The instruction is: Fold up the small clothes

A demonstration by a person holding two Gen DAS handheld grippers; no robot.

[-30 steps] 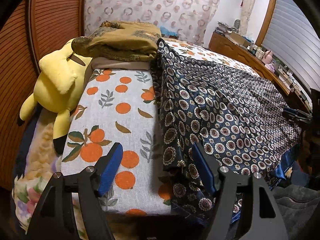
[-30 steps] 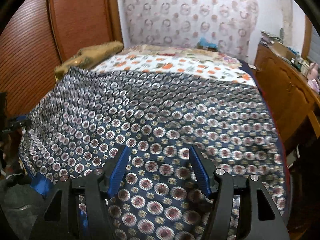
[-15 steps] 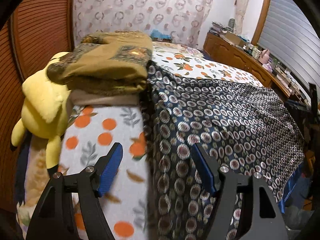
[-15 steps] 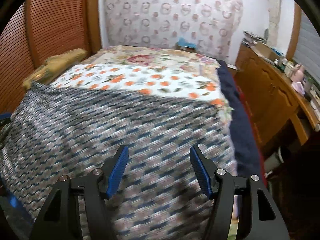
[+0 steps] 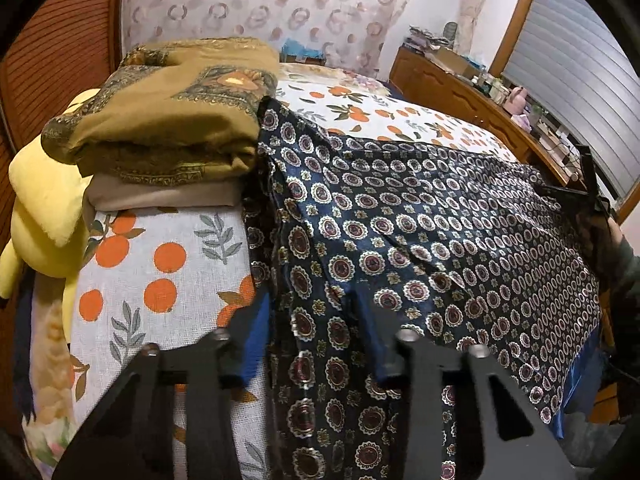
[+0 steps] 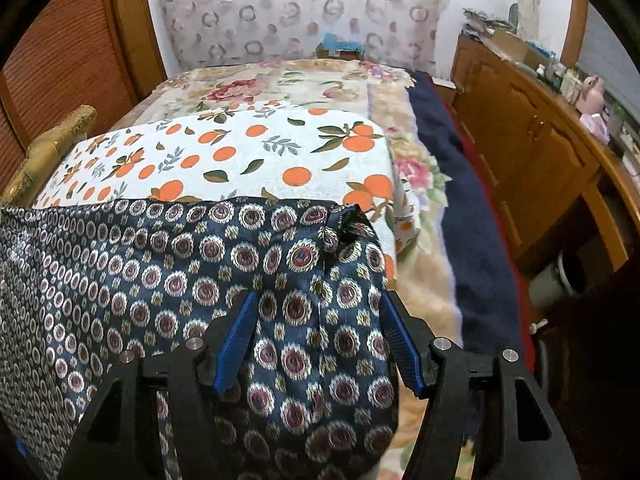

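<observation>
My left gripper [image 5: 316, 340] has just been closing on the patterned navy cloth's [image 5: 420, 220] lower-centre edge, which lies between its jaws; my right gripper [image 6: 320, 340] waits wide over the opposite corner.

A patterned curtain [image 6: 304, 12] hangs behind the bed [image 6: 280, 80]. A ribbed wooden panel [image 5: 60, 52] stands left; a cluttered wooden cabinet [image 6: 532, 148] runs right, beneath a slatted shutter [image 5: 576, 80].

Your left wrist camera looks down along its jaws, close over the left edge of the navy patterned cloth [image 5: 420, 216]. Your right wrist camera looks down likewise over its right corner. Both views share the bed [image 6: 240, 156] and the far wall [image 6: 304, 12].
</observation>
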